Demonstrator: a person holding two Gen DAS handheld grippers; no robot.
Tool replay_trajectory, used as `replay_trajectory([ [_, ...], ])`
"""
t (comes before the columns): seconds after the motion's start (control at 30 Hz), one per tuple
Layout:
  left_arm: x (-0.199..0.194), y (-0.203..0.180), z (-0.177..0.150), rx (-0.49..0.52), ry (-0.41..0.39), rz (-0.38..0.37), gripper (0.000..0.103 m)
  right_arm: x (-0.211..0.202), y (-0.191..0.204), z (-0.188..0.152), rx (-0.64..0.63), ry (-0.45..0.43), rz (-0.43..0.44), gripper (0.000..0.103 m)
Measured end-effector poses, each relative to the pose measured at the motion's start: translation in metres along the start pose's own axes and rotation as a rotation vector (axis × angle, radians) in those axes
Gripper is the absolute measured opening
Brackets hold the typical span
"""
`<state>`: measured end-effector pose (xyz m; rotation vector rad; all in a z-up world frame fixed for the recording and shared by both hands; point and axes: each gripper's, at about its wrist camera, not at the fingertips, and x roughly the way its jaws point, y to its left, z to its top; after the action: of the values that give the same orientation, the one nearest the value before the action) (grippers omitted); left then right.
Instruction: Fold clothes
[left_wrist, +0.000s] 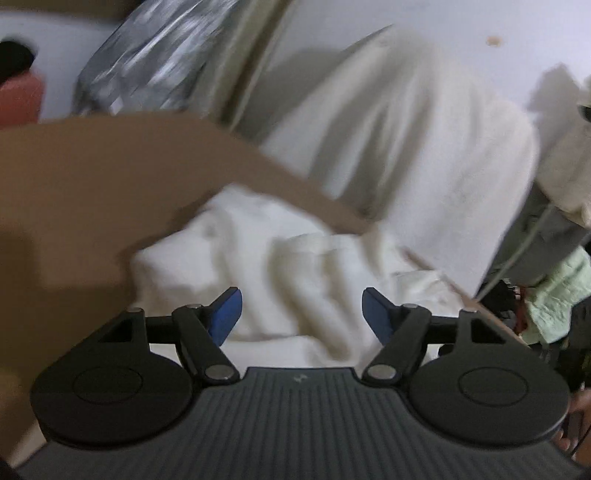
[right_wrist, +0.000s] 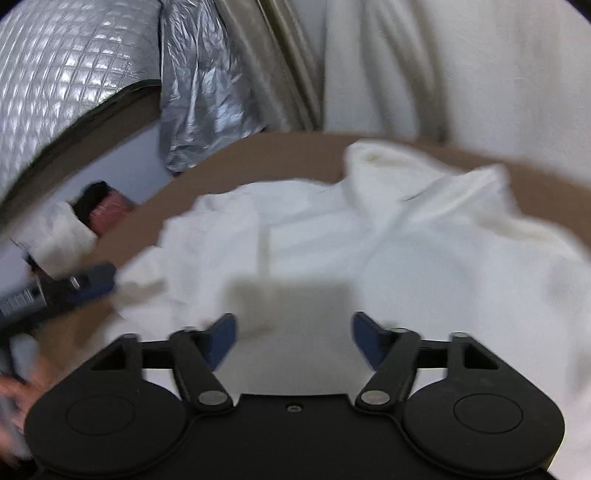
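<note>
Both the left gripper (left_wrist: 301, 314) and right gripper (right_wrist: 294, 341) gape wide, gripping nothing. A rumpled white garment (right_wrist: 332, 251), possibly a shirt, lies at twelve o'clock on the brown table (left_wrist: 74, 184).

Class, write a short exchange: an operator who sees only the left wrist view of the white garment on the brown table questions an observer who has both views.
Operator: Is the right hand-held gripper holding anything?
Observer: No. It is open over the crumpled white fabric garment, with nothing between its blue fingers.
Operator: Where does my left hand-held gripper sit against the cloth?
Observer: In the right wrist view it is at the garment's left edge, over the brown table. Contact is too blurred to tell.
</note>
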<state>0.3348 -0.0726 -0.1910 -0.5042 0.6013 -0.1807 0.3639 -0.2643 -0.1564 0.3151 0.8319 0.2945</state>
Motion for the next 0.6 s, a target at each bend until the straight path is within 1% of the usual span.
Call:
replay_trajectory([
  [0.1, 0.0, 0.037, 0.004, -0.136, 0.006, 0.03, 0.071, 0.037, 0.017, 0.035, 0.015, 0.084, 0.052, 0.08],
  [0.13, 0.003, 0.047, 0.003, -0.16, 0.017, 0.034, 0.07, 0.05, 0.023, 0.047, 0.02, 0.111, 0.069, 0.08],
  [0.17, 0.009, 0.054, 0.0, -0.173, 0.03, 0.034, 0.07, 0.06, 0.029, 0.055, 0.002, 0.118, 0.069, 0.081],
  [0.23, 0.015, 0.06, -0.002, -0.173, 0.056, 0.034, 0.07, 0.083, 0.04, 0.06, -0.101, 0.085, 0.015, 0.084],
  [0.27, 0.016, 0.062, -0.004, -0.171, 0.064, 0.035, 0.069, 0.097, 0.046, 0.059, -0.154, 0.073, -0.033, 0.083],
  [0.3, 0.018, 0.063, -0.006, -0.171, 0.07, 0.04, 0.069, 0.106, 0.05, 0.057, -0.193, 0.065, -0.06, 0.072],
  [0.33, 0.019, 0.065, -0.007, -0.172, 0.074, 0.042, 0.068, 0.11, 0.053, 0.055, -0.217, 0.056, -0.047, 0.027],
  [0.37, 0.019, 0.067, -0.008, -0.173, 0.077, 0.044, 0.067, 0.114, 0.056, 0.053, -0.241, 0.048, -0.034, 0.011],
  [0.4, 0.02, 0.067, -0.008, -0.173, 0.087, 0.042, 0.067, 0.106, 0.06, 0.049, -0.261, 0.014, -0.027, 0.012],
  [0.5, 0.019, 0.066, -0.005, -0.173, 0.119, 0.027, 0.067, 0.047, 0.075, 0.035, -0.302, -0.153, -0.033, 0.012],
  [0.6, 0.018, 0.069, -0.002, -0.214, 0.129, -0.006, 0.067, -0.023, 0.068, 0.013, -0.274, -0.254, -0.108, 0.012],
])
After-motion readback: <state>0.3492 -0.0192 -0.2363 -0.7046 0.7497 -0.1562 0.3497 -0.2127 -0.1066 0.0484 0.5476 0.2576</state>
